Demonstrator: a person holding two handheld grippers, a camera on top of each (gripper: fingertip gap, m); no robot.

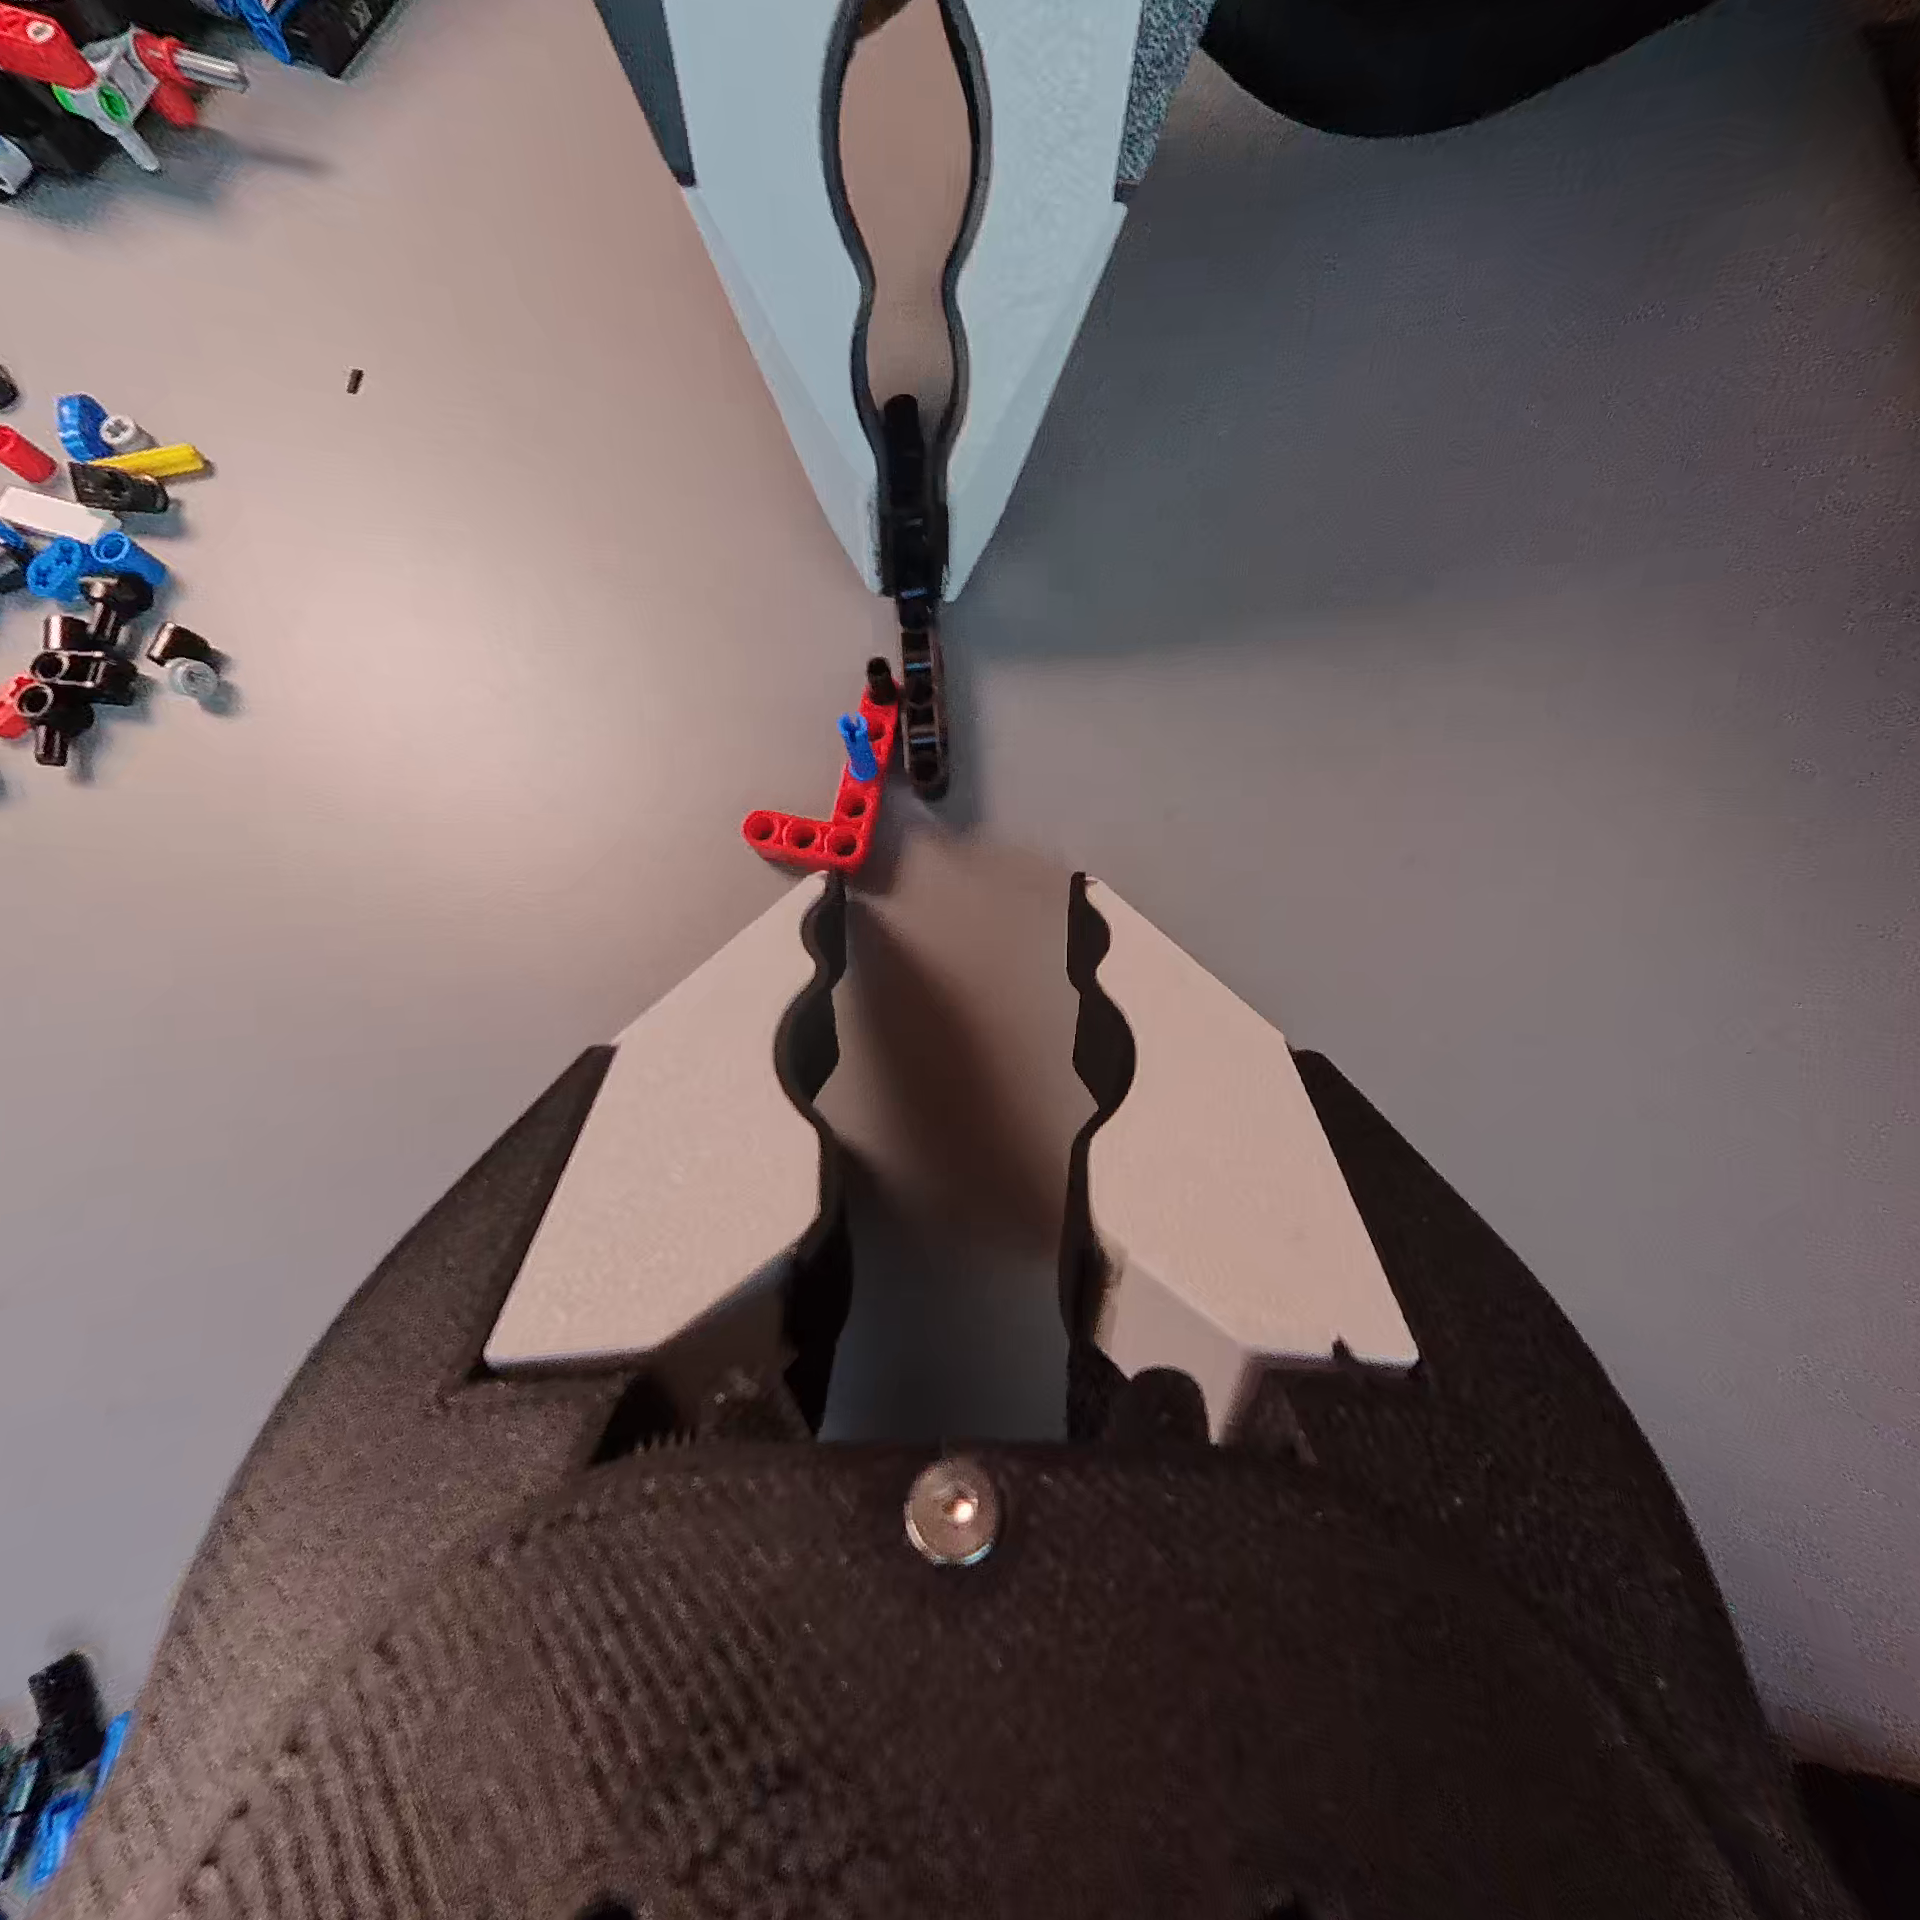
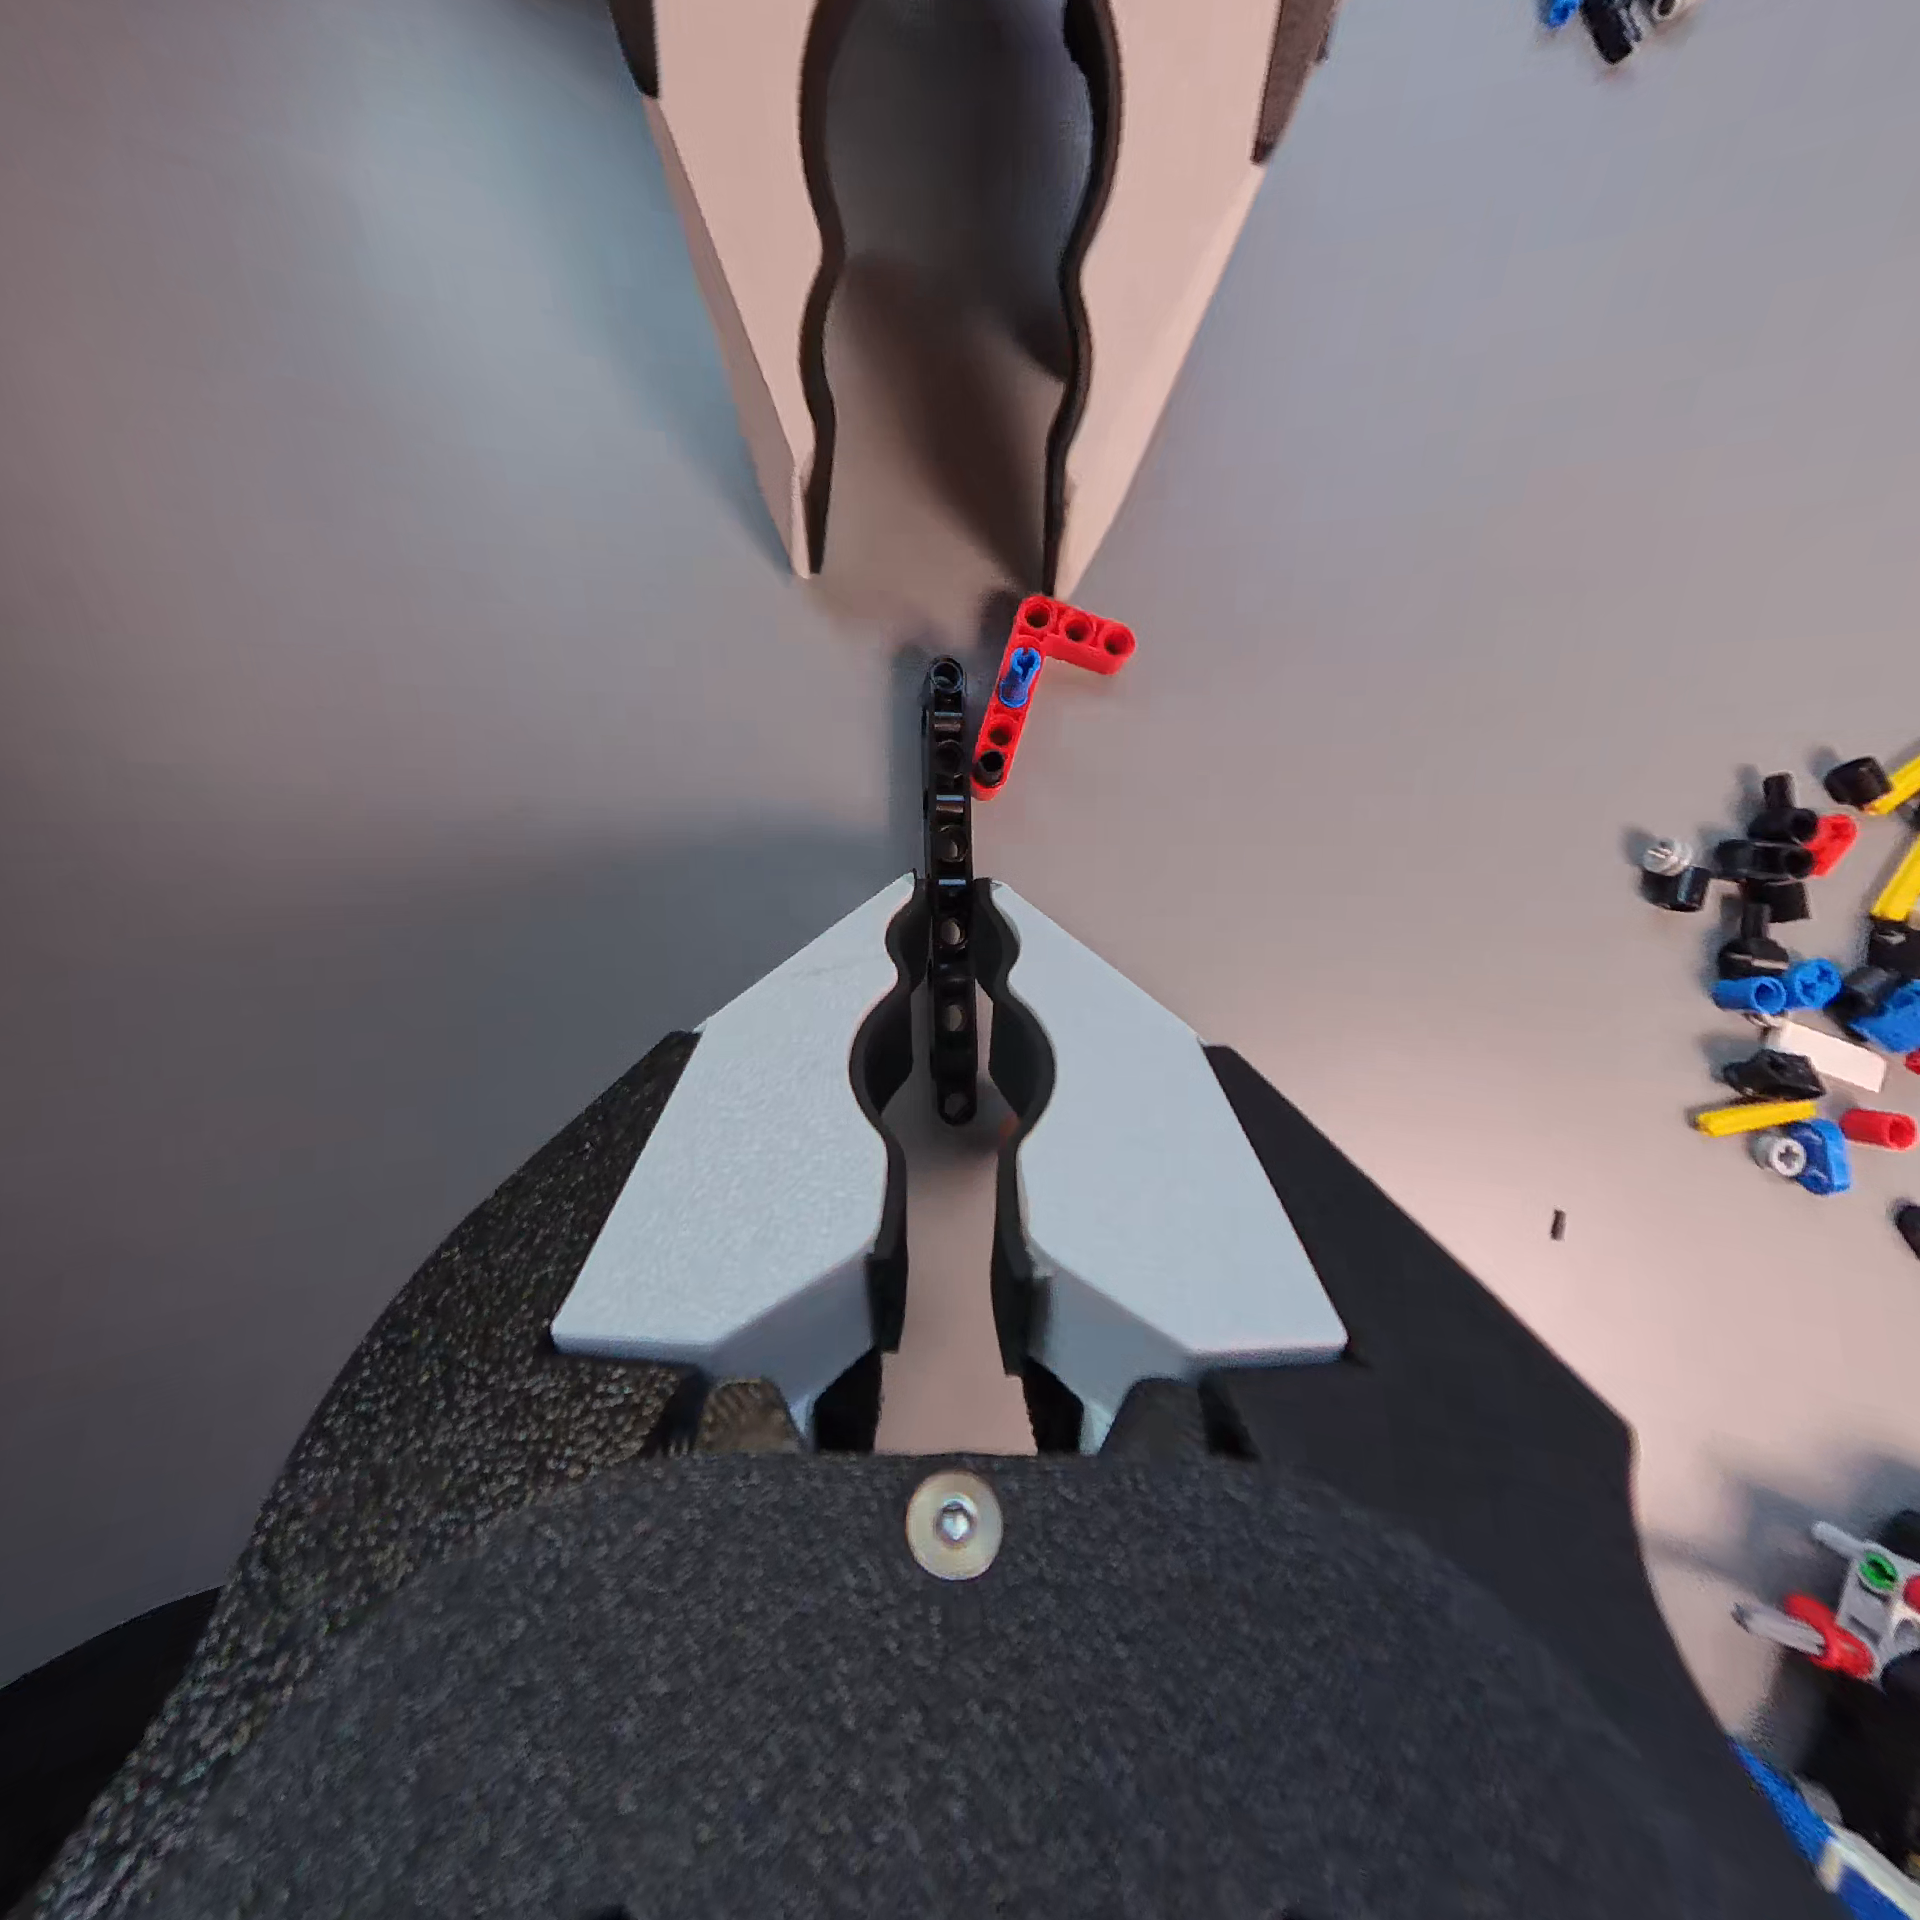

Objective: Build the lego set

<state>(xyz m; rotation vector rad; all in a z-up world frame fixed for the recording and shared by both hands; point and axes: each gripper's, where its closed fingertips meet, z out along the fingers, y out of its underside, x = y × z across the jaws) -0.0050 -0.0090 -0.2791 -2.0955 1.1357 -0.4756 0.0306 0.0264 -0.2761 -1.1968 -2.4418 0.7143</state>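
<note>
Toward the left edge of the grey table [image 1: 468,935] in the left wrist view, a scatter of loose pieces [image 1: 94,582] in blue, black, red and yellow is lying, with a part-built assembly [image 1: 99,88] sitting in the far left corner. Near the middle of the table, the red L-shaped beam [image 1: 831,805] is lying flat with a blue pin [image 1: 855,746] standing in it. The left gripper [image 1: 954,883] is hovering just short of it, jaws apart and holding nothing. Just beside the red beam, the black beam [image 2: 948,831] is being clamped by the closed jaws of the right gripper [image 2: 951,883], its free end reaching alongside the red one.
</note>
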